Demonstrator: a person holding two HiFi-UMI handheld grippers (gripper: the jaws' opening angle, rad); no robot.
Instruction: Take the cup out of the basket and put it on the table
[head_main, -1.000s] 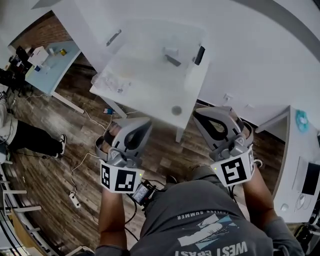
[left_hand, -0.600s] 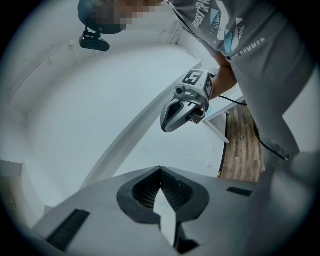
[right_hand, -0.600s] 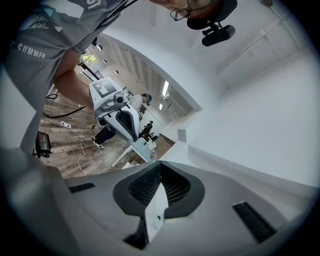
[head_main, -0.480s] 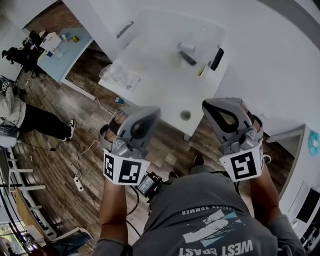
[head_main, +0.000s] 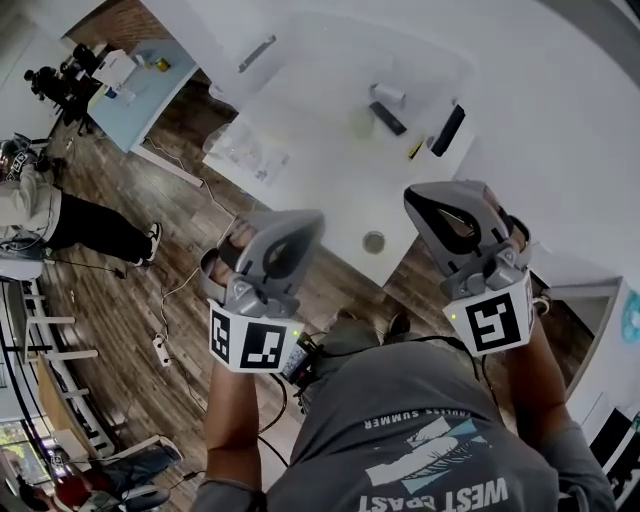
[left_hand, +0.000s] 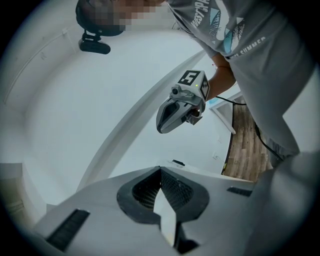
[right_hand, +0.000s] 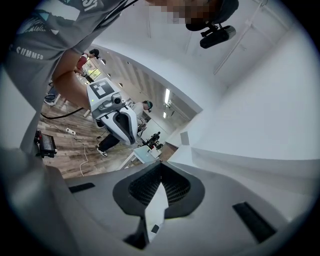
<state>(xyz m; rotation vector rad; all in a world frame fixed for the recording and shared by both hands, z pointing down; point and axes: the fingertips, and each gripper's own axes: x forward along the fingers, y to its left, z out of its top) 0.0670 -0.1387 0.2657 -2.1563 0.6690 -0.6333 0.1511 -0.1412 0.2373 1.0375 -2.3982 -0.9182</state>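
Observation:
In the head view a white table (head_main: 330, 190) stands ahead of me. On its far part are a small pale cup (head_main: 362, 122), a short white cylinder (head_main: 386, 94) and a crumpled clear plastic thing (head_main: 247, 155). I cannot make out a basket. My left gripper (head_main: 300, 222) and right gripper (head_main: 425, 196) are held close to the body, short of the table's near edge. Both are shut with nothing between the jaws. The left gripper view shows its closed tips (left_hand: 160, 169) against a white wall. The right gripper view shows its closed tips (right_hand: 161, 164).
A black phone (head_main: 447, 130), a dark bar (head_main: 388, 118) and a round grommet (head_main: 374, 241) are on the table. Wood floor (head_main: 130, 300) with cables and a power strip (head_main: 160, 348) lies to the left. A person (head_main: 60, 215) stands far left by a blue table (head_main: 150, 90).
The head view has swung, so the table and its things sit further right and up in the picture. Both grippers stay shut and near the body.

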